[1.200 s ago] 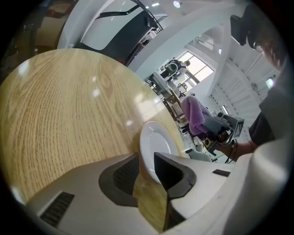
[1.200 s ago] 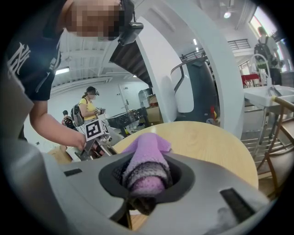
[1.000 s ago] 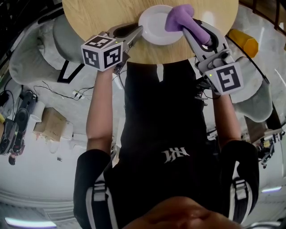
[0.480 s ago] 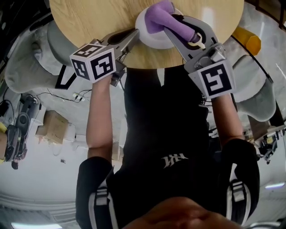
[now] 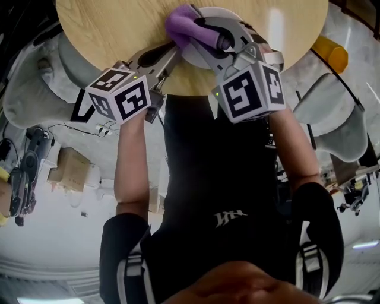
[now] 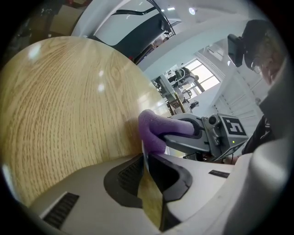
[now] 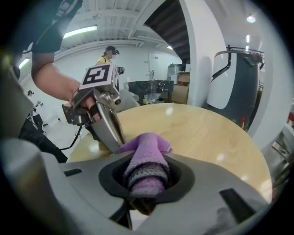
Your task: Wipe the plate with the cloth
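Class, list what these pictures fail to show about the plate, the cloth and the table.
- Plate surface: head view, mostly covered by the right gripper and cloth; the left gripper view shows it edge-on only.
- Where cloth meets plate: hidden beneath the cloth in every view.
- Table far edge: cut off by the head view's top border.

Count of things, as I'm watching the feed.
I'm counting one plate [image 5: 193,56], one purple cloth [image 5: 181,24], one round wooden table [image 5: 107,29], two grippers (left gripper [image 5: 172,50], right gripper [image 5: 200,29]), two grey chairs [image 5: 32,89] [image 5: 332,119], one yellow object [image 5: 326,53].
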Demonstrator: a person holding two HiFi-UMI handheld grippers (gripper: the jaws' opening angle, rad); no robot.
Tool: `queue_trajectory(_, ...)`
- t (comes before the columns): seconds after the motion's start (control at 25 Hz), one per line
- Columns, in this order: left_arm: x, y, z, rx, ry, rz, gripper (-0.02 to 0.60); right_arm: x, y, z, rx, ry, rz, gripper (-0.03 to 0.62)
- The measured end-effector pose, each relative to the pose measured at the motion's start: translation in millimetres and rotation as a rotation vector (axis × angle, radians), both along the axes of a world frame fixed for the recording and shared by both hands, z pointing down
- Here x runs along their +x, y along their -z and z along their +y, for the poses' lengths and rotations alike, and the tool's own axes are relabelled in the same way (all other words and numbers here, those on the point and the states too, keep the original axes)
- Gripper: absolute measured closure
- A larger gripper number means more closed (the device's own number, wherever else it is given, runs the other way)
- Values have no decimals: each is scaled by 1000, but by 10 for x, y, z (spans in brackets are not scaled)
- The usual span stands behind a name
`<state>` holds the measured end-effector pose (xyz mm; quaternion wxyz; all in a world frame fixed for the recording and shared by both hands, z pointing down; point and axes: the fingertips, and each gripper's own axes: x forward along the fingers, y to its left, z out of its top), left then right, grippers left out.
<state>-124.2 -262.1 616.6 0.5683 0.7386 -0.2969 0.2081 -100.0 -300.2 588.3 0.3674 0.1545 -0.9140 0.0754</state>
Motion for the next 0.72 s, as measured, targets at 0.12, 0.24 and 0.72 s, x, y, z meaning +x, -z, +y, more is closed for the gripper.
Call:
queue_trajectory(0.12, 21, 18, -9, 10, 1, -9, 540, 69, -31, 9, 1, 6, 28, 497)
queue_trajectory(0.24, 61, 50, -46, 29, -4, -27, 543, 187, -13, 1, 1, 4, 47, 497)
queue_trajectory(0.72, 48, 41, -48, 55, -47, -70, 549, 542, -23, 47, -15, -36, 90, 497)
